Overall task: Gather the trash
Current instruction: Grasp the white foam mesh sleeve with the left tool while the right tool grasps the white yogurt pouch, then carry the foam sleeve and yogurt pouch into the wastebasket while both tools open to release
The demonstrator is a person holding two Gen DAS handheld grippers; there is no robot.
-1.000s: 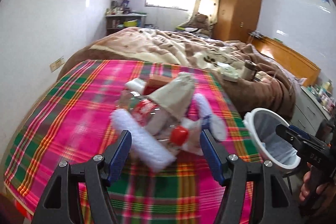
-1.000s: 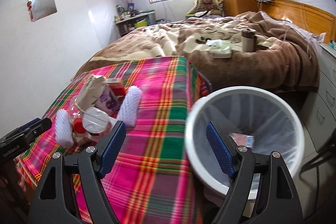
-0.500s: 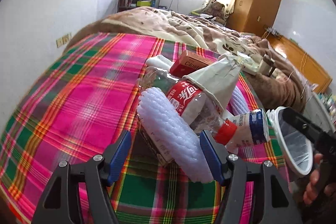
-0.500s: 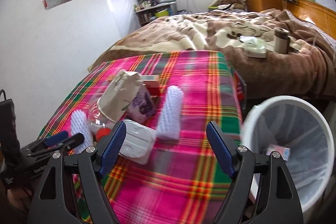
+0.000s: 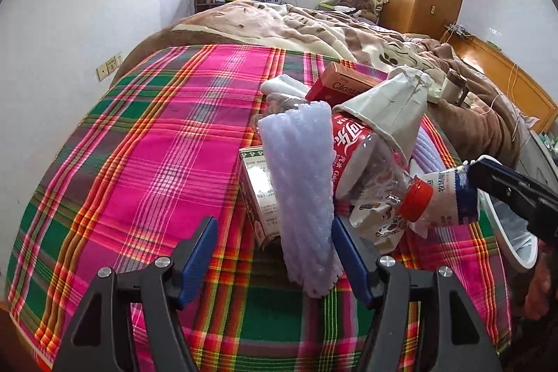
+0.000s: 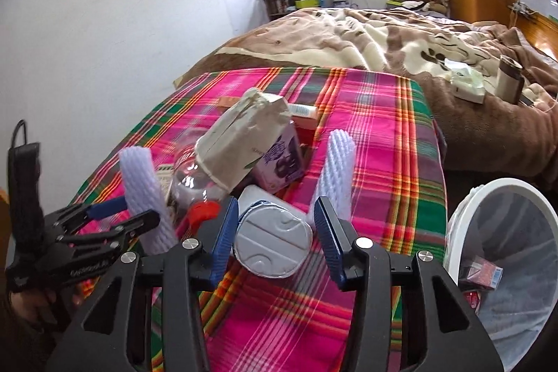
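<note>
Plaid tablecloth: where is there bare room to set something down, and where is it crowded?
Free: the wide pink stretch of plaid tablecloth between the wall and the trash pile, and the near strip in front of the left tool. Crowded: around the foam sleeve, plastic bottle and red box, toward the white bin.

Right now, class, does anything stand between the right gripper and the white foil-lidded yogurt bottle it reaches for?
Nothing visible does. The right gripper is open with the white foil-lidded yogurt bottle already between its blue pads. The white foam sleeve stands just beyond its right finger.
</note>
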